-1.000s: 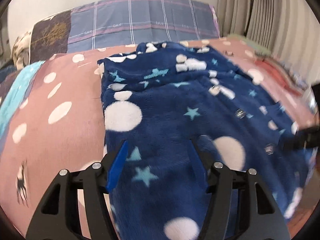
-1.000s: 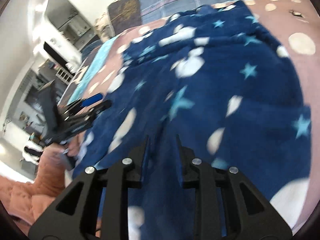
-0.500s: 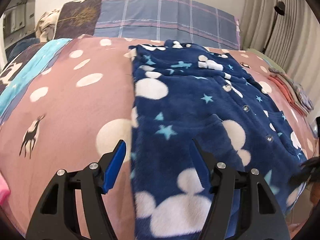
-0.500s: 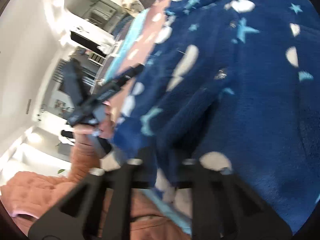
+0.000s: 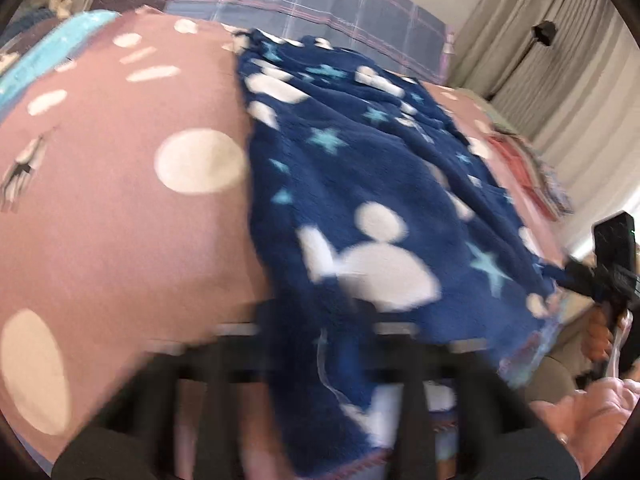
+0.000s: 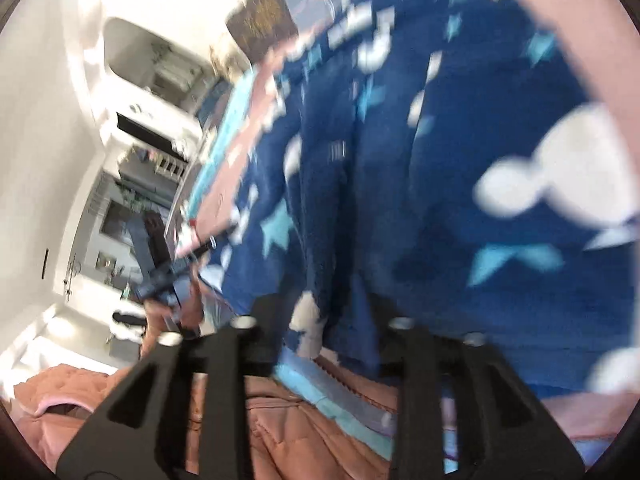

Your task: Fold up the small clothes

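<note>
- Navy fleece, stars and white blobs: the pyjama top (image 5: 360, 184) lies spread on the pink spotted bedspread (image 5: 120, 208), no fold visible yet. Left wrist view: our left gripper (image 5: 316, 320) has just been closing, hem between its jaws, apparently pinched, though blurred.
- Right wrist view: our right gripper (image 6: 326, 320) has just been opening, jaws apart around the hem. Folding all lies ahead, we reckon.

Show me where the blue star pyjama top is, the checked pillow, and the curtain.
blue star pyjama top (image 5: 380, 184): left wrist view, on the fleece mid-panel.
checked pillow (image 5: 320, 4): left wrist view, on its grey-blue front.
curtain (image 5: 560, 80): left wrist view, on the beige folds at right.
</note>
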A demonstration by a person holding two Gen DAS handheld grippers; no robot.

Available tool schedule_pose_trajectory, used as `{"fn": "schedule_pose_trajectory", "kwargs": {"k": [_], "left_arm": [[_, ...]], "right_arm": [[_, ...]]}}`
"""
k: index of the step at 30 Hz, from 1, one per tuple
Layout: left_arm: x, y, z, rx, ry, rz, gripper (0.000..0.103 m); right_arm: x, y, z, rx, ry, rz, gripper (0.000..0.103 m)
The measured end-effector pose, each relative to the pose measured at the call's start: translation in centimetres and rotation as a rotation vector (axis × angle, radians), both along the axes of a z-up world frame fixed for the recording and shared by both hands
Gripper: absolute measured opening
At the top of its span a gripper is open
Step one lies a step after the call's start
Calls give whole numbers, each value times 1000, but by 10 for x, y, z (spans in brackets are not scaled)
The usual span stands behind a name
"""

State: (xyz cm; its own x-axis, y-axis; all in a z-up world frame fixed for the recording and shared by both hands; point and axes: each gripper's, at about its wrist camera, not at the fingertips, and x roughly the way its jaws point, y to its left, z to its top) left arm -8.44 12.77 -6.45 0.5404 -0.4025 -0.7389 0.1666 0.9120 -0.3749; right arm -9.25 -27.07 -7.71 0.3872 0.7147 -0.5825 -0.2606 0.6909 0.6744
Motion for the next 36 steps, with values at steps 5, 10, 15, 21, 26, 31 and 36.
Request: {"fn": "schedule_pose_trajectory", "kwargs": {"k": [5,10,15,21,26,31,36], "left_arm": [[-22,9,23,63,-88,35,13],[-19,10,10,32,-33,39,22],[-21,8,-1,-1,6,17,61],[-11,0,-7,-80,18,-2,71],[-16,2,3,-144,22,12,12],[-33,7,72,-236,-168,28,10],[-82,1,156,-228,-411,-10,10]], "right_arm": [[-11,-63,16,-170,-44,-275,54],[-3,-91,-21,-145,103,-349,54],[1,-93,-30,-42,122,-290,63],[32,-72,-42,129,149,-190,65],[25,-65,-38,116,162,-187,13],[6,-75,4,227,25,-210,10],[-39,-69,91,203,-246,-179,9]]}}
